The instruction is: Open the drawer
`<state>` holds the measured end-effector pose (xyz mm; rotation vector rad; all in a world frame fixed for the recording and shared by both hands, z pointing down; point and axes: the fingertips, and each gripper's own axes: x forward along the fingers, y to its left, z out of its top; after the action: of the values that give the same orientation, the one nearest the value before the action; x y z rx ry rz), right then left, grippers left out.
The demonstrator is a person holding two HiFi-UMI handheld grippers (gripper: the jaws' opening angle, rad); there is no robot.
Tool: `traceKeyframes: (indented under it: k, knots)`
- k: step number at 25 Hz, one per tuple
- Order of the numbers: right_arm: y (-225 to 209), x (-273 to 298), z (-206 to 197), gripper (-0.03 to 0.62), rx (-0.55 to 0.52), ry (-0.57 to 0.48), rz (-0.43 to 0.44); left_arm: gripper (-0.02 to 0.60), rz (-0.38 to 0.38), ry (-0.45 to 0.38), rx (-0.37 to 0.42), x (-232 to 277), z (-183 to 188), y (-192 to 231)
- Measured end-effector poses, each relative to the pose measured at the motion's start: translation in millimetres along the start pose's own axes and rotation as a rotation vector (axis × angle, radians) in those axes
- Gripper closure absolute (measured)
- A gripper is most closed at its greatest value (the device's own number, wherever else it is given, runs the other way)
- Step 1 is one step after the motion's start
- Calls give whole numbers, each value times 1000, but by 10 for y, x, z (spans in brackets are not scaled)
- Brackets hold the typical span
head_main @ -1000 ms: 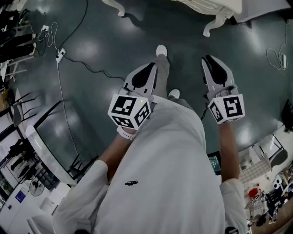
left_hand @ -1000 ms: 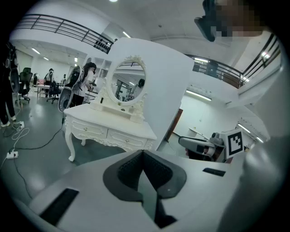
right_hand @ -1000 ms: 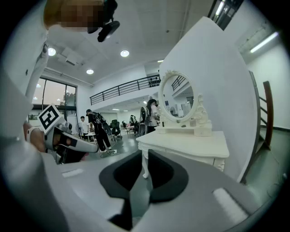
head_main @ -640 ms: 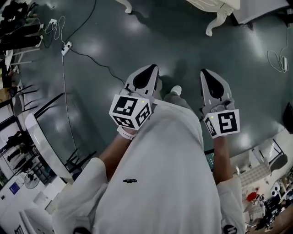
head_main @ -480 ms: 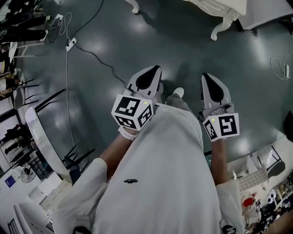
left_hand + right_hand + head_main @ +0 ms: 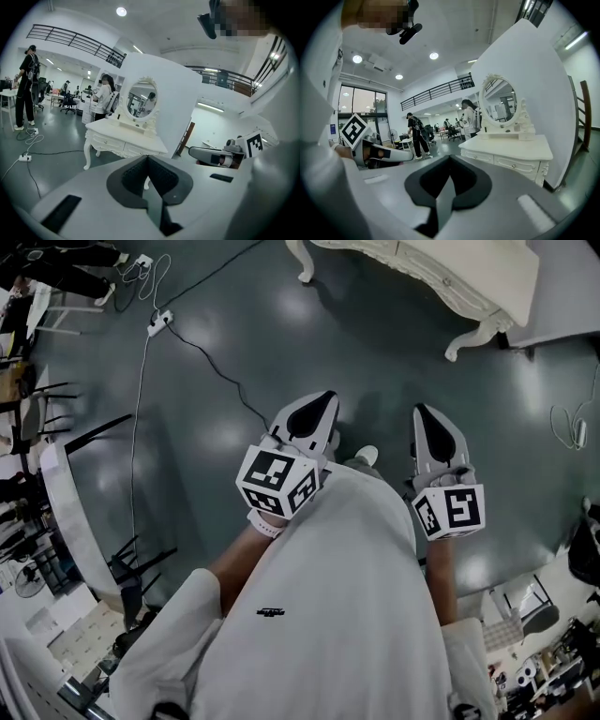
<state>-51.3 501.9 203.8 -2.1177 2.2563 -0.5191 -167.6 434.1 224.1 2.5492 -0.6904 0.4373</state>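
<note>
While the dressing table (image 6: 441, 268) stood well ahead, step: approach (drawer (image 6: 522, 163) untouched).
Left gripper (image 6: 322, 401): jaws together, empty.
Right gripper (image 6: 423, 414): same.
Next: probably needed jaws parted at the knob (image 6: 513, 166).

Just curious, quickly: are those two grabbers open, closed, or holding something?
Left gripper: closed, holding nothing.
Right gripper: closed, holding nothing.

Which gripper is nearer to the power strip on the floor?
Left. The left gripper is on the power strip's side, though well apart from it; the right gripper is farther, beyond the left one.
</note>
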Motion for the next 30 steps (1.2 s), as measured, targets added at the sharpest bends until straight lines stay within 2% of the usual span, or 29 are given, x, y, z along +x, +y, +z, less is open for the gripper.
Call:
traceKeyframes:
  k: [10,16,21,24,30]
  knots:
    - [191,946,397,583,-78,13,4,571,17,-87,-42,120,614,899]
    - [449,1581,467,583,-29,2,56,571,31,-105,-55,25,799,1489]
    - [676,1997,518,583,-36,8,79,571,68,-137,-58,-111,921,1910]
    - [765,2178,567,583,-56,17,113,571,84,-144,-89,-125,950,2051]
    - [583,2529,519,583,-55,59,154,571,97,-116,-112,175,953,2175]
